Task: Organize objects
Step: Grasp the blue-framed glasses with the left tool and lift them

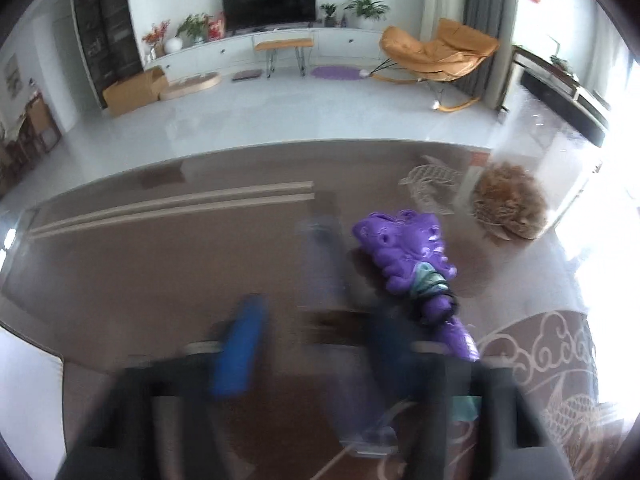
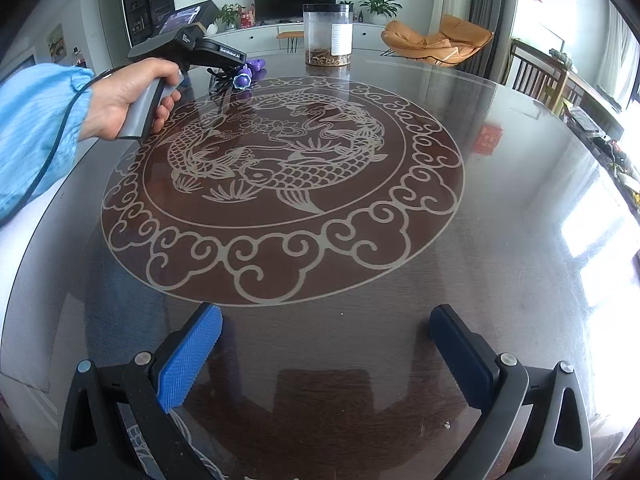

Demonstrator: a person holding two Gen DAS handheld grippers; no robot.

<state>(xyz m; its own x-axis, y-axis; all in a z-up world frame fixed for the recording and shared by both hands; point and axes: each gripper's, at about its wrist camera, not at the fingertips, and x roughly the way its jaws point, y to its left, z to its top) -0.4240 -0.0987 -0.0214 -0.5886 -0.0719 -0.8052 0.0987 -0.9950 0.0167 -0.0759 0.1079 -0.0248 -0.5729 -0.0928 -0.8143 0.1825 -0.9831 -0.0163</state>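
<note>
Blue pads [image 2: 188, 356] of the right claw [image 2: 324, 344] sit closest, spread wide with nothing between them, hovering over a dark glossy table [image 2: 520, 264]. This claw hangs at the near edge of a pale fish medallion [image 2: 280, 184] set in the tabletop.

On the medallion's far left edge, a hand [image 2: 124, 100] in a light blue sleeve [image 2: 36, 120] grips the left claw [image 1: 312, 346] by its handle, pointing it down at a purple toy [image 1: 412, 256]. From that claw's own camera the two fingers are smeared by blur. A gap shows between them, narrower than the right claw's. Whether they pinch anything cannot be told. The toy, a knobbly purple figure with a teal patch and black cord around its middle, lies on the table just outside the medallion's rim. Its tail end runs behind the claw's darker finger.

Past the medallion's far side stands a clear jar [image 2: 328, 34], upright, with a white label and brown, stringy contents at the bottom. The toy and the jar are near each other but apart.
</note>
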